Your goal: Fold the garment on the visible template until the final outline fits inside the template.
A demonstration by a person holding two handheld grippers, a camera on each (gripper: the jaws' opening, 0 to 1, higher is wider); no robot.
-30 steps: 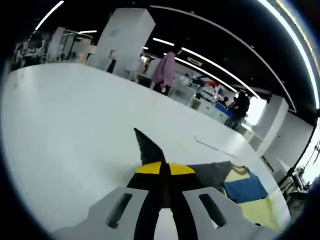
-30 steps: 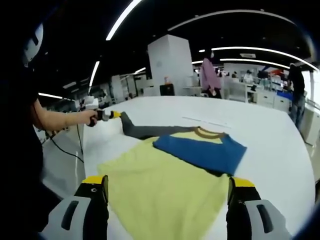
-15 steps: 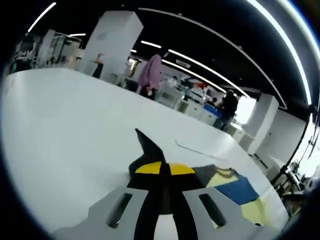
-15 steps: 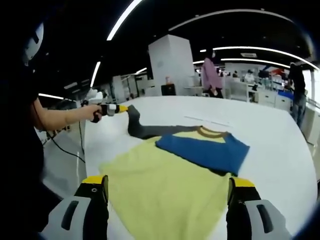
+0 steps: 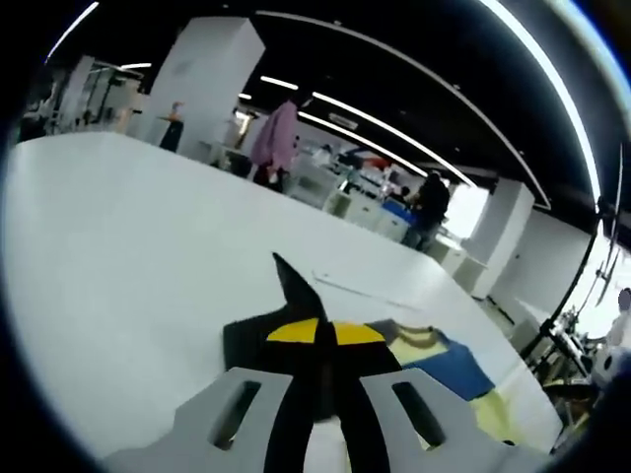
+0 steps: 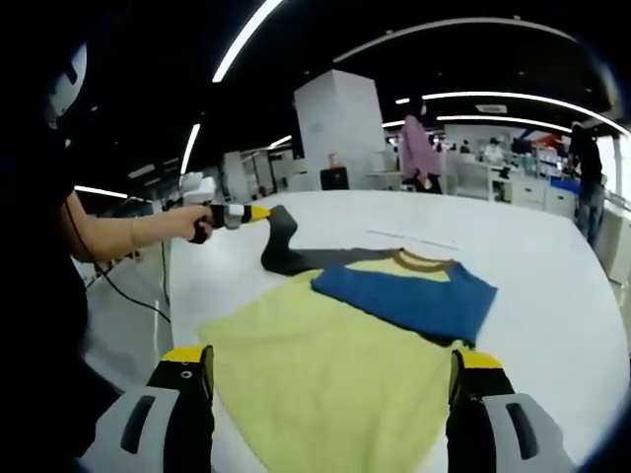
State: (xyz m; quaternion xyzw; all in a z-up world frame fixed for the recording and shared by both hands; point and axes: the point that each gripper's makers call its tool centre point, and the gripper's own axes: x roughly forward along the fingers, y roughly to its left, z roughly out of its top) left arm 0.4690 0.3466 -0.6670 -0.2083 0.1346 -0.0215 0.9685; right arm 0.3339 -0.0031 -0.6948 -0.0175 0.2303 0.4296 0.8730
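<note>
My left hand-held gripper (image 6: 258, 212) clenched the yellow cloth shirt's (image 6: 335, 365) dark grey sleeve (image 6: 286, 254), lifted at ten o'clock above the white desk (image 6: 552, 286). The blue sleeve (image 6: 404, 301) lay folded; my right hand-held gripper (image 6: 330, 379) hung released.

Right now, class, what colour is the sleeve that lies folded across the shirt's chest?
Blue; the folded sleeve lies over the yellow shirt, best seen in the right gripper view.
</note>
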